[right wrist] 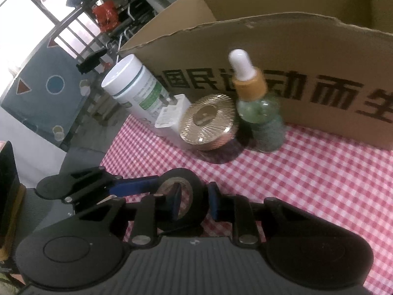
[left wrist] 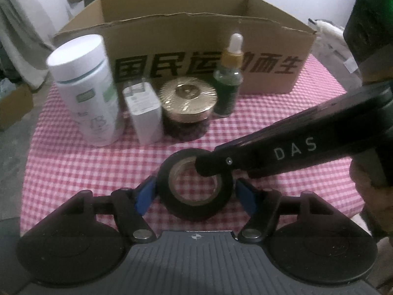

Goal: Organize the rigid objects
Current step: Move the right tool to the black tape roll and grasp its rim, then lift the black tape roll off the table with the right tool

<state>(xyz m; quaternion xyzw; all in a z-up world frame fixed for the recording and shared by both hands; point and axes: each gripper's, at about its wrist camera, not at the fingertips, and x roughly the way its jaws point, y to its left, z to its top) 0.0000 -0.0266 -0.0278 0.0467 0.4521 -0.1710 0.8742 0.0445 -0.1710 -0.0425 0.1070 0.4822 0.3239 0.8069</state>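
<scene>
A black tape roll (left wrist: pixel 194 211) (right wrist: pixel 194 179) lies flat on the red-and-white checked cloth (left wrist: pixel 73 159). My left gripper (left wrist: pixel 195 191) straddles it, its blue pads (left wrist: pixel 145 194) against the roll's left and right sides. My right gripper (right wrist: pixel 195 204) comes in from the right in the left wrist view. It is shut on the roll's wall, one finger (right wrist: pixel 175 204) inside the hole and the other outside. The left gripper's finger (right wrist: pixel 135 186) shows at the roll's left side in the right wrist view.
Behind the roll stand a white canister (left wrist: pixel 86 93), a white charger plug (left wrist: pixel 143 113), a gold-lidded jar (left wrist: pixel 188 103) and a green dropper bottle (left wrist: pixel 228 78). An open cardboard box (left wrist: pixel 196 36) stands behind them. A hand (left wrist: pixel 368 184) holds the right gripper.
</scene>
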